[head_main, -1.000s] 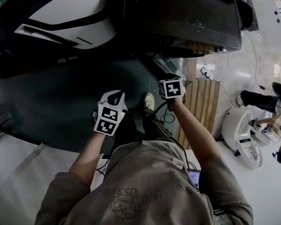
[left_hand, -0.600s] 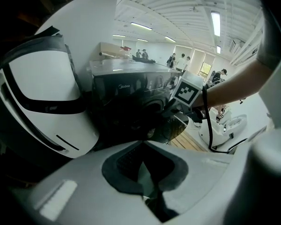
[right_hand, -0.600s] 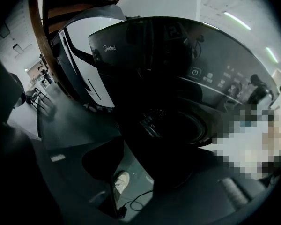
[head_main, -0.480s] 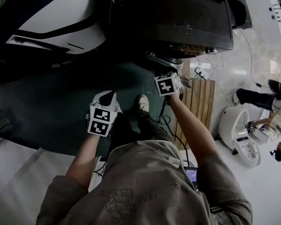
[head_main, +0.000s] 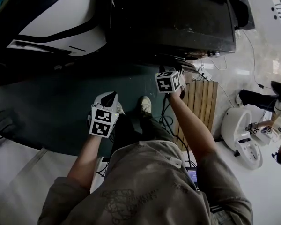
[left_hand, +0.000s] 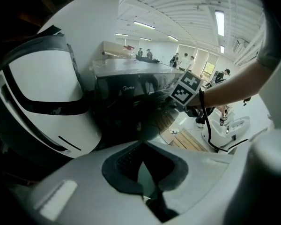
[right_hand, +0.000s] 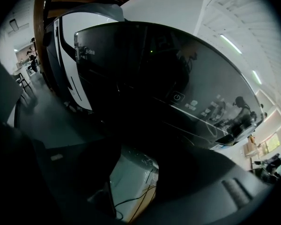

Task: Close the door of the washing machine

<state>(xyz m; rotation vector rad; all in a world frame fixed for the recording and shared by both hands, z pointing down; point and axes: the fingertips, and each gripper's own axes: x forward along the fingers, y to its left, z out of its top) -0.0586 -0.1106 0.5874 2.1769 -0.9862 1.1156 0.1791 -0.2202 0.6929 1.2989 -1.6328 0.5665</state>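
The black washing machine (head_main: 173,13) fills the top of the head view, and its dark glossy front (right_hand: 145,78) fills the right gripper view. In the left gripper view its round glass door (left_hand: 152,123) lies close against the front. My right gripper (head_main: 171,74) is at the machine's lower front, by the door; its dark jaws (right_hand: 131,149) meet with nothing between them. My left gripper (head_main: 107,102) hangs lower left over the mat, away from the machine. Its jaws (left_hand: 141,146) are shut and empty.
A large white and black rounded shell (head_main: 51,18) stands left of the machine. A dark green mat (head_main: 51,102) covers the floor. Wooden slats (head_main: 201,102), cables with a power strip (head_main: 203,74) and a white device (head_main: 239,130) lie to the right. My shoe (head_main: 145,104) is below the door.
The right gripper has moved up toward the machine's front, and the glass door that stood out has swung in against it. The left gripper has stayed roughly in place.
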